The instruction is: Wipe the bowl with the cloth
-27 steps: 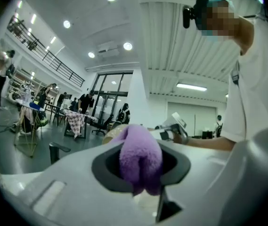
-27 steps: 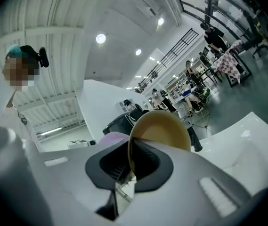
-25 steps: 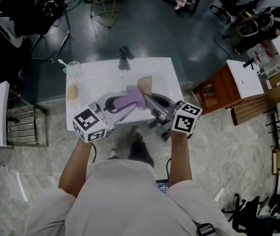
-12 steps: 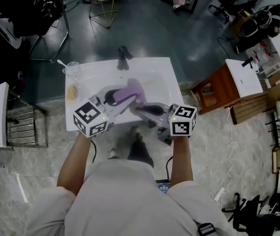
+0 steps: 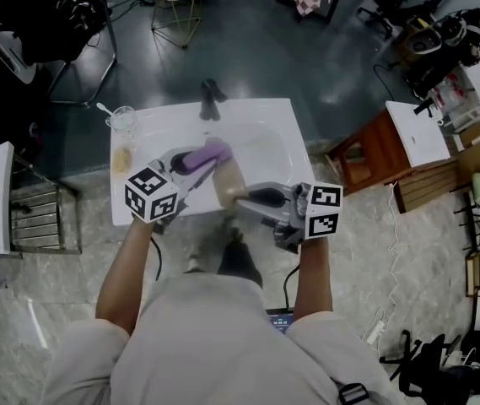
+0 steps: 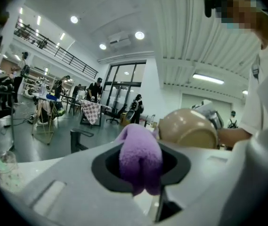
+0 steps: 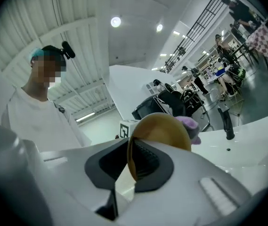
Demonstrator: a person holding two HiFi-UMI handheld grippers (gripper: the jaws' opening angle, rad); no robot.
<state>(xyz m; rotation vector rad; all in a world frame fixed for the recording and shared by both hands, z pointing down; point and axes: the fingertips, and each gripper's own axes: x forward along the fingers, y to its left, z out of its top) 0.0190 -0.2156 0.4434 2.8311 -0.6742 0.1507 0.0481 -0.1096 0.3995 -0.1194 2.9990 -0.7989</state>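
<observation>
Sink: cloth, bowl, square-marker cubes

In the right gripper view the bowl hides most of the cloth; we see only a purple edge. From the head view we cannot tell whether they touch. The yellowish thing beside the glass is too small to name

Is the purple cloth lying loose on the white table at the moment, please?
No, the left gripper view shows the cloth pinched between the jaws of the left gripper.
</observation>
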